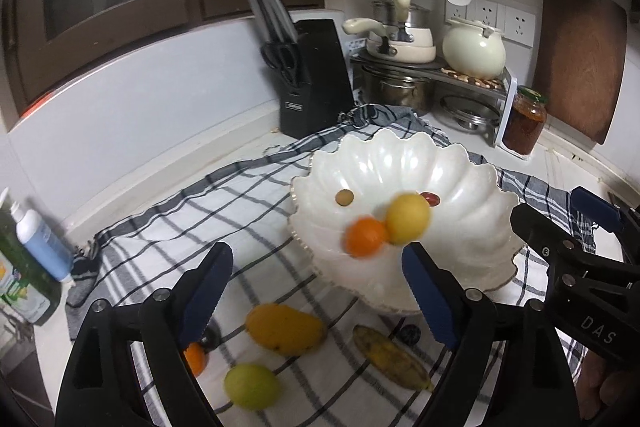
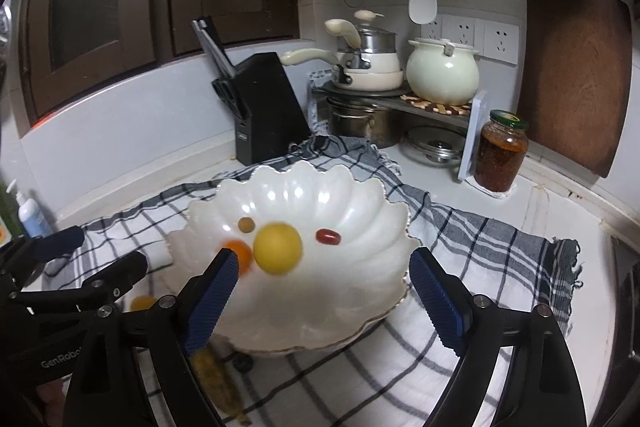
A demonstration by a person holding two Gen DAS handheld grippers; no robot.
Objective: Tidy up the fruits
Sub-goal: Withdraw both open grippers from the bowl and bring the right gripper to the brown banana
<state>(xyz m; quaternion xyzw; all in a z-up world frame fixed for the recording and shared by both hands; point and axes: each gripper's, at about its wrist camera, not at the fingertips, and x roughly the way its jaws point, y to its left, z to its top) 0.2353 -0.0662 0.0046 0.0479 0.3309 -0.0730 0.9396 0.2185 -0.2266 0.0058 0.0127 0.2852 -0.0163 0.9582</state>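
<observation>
A white scalloped bowl (image 1: 460, 187) (image 2: 360, 195) sits on a checked cloth. In it lie a yellow round fruit (image 1: 408, 218) (image 2: 278, 248), an orange (image 1: 365, 237) (image 2: 240, 253), a small tan fruit (image 1: 344, 197) (image 2: 246, 224) and a small red fruit (image 1: 431, 199) (image 2: 328, 236). On the cloth in front lie a mango (image 1: 285, 329), a green fruit (image 1: 251, 386), a banana (image 1: 390, 355), a second orange (image 1: 195, 358) and a small dark fruit (image 1: 409, 334). My left gripper (image 1: 316, 291) is open and empty above the cloth. My right gripper (image 2: 322, 301) is open and empty over the bowl's near rim.
A black knife block (image 1: 314, 79), a rack with pots (image 1: 404, 67) and a cream kettle (image 1: 474, 49) stand behind. A jar (image 1: 524, 121) and a wooden board (image 1: 580, 55) are at the right. Bottles (image 1: 40, 247) stand at the left edge.
</observation>
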